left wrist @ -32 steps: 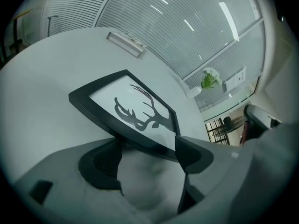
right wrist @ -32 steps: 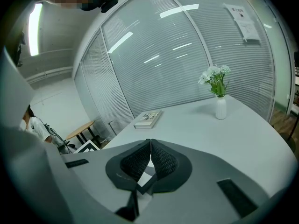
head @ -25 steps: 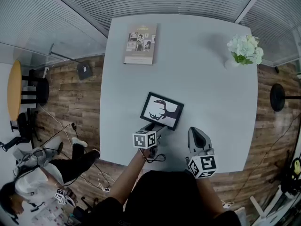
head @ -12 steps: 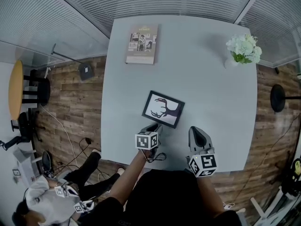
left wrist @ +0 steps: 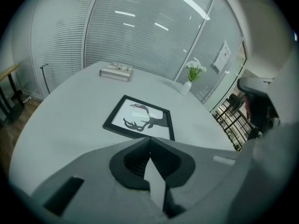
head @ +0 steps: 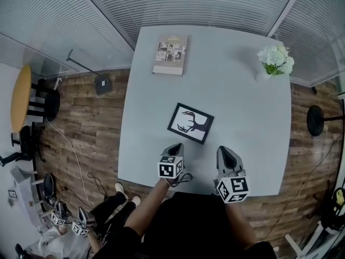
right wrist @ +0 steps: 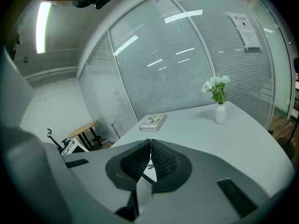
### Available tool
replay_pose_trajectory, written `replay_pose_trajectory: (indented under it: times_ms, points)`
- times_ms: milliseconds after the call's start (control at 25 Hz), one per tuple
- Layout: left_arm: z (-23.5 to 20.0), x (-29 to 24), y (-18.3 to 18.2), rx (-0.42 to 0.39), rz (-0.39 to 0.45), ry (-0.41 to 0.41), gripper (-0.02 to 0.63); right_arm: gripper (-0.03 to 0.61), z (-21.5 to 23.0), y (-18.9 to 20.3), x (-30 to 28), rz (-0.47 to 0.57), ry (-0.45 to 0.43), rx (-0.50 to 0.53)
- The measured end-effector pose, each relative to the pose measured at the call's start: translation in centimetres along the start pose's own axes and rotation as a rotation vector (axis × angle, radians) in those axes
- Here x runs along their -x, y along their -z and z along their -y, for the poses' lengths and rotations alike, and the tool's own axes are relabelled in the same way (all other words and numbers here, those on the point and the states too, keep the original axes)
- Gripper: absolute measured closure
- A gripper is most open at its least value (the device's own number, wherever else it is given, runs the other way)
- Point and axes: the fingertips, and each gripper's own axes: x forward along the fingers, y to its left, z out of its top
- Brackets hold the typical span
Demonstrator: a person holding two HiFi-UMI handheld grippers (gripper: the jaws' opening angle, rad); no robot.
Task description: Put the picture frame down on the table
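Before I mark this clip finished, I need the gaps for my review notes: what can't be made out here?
Book: cover print too small to read, head view and left gripper view.
Picture frame: in the right gripper view, nearly all hidden behind the body of the right claw.
Its underside: flat against the table, every view.
Second person: cut off by the head view's lower left edge.

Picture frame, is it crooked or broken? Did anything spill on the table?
The picture frame lies flat on the table, a bit slanted against the table's edges, but it looks whole. The book lies flat and the vase of flowers stands upright. Nothing is spilled, so nothing really stands out.
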Motion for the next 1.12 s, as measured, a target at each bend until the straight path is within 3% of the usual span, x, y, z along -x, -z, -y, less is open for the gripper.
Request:
replay_pose_trajectory:
  times_ms: [440,920,1120]
  points:
    - [2.7,11.2,-2.9,-0.137,0.330,-0.041,0.597,0.565,-4.2,-0.4,5.8,0.067,0.027,0.059]
    - [9.2,26.0,-2.9,-0.396,0.724,-0.065,0.597,0.565,-9.9,1.8,14.4,0.137,0.043,0.081]
    - [11.8,31.6,-1.9,-0.394,0.819,-0.049,0.597,0.566,-11.5,1.8,17.6,0.176,0.046,0.079]
